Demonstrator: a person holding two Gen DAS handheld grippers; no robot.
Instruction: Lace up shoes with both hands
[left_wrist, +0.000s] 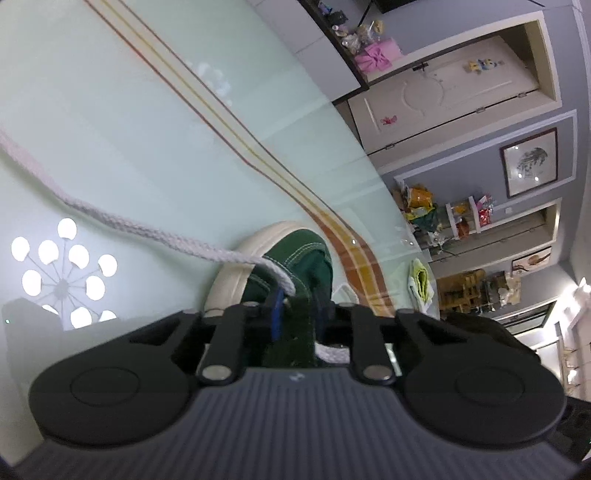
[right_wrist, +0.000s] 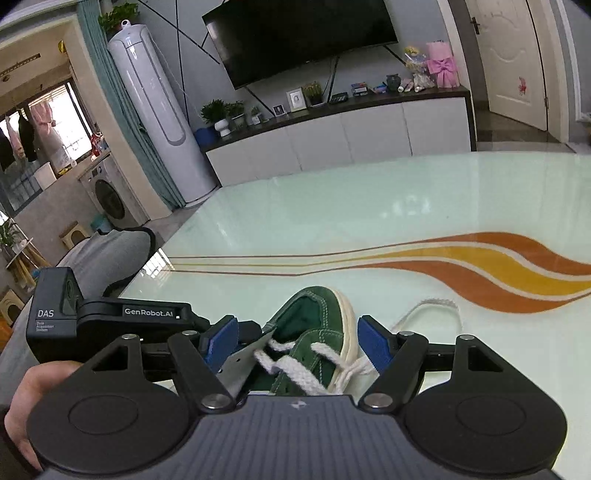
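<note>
1. Shoe (right_wrist: 317, 339): green suede, on the glass table (right_wrist: 369, 221), between your right gripper (right_wrist: 295, 343)'s wide-open jaws.
2. Lace (left_wrist: 147, 229) looks soft and floppy; pinch it near the tip.
3. Left gripper (left_wrist: 299, 317): nearly closed, can't tell what it's gripping.
4. Its housing reads "DAS", "GenRobot.AI".

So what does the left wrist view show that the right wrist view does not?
Only the left wrist view: the left gripper close on the tongue, and a taut lace running away leftward.
Only the right wrist view: the open right gripper, the crossed laces, a slack loop.
Both: the green shoe on the glass table.
</note>
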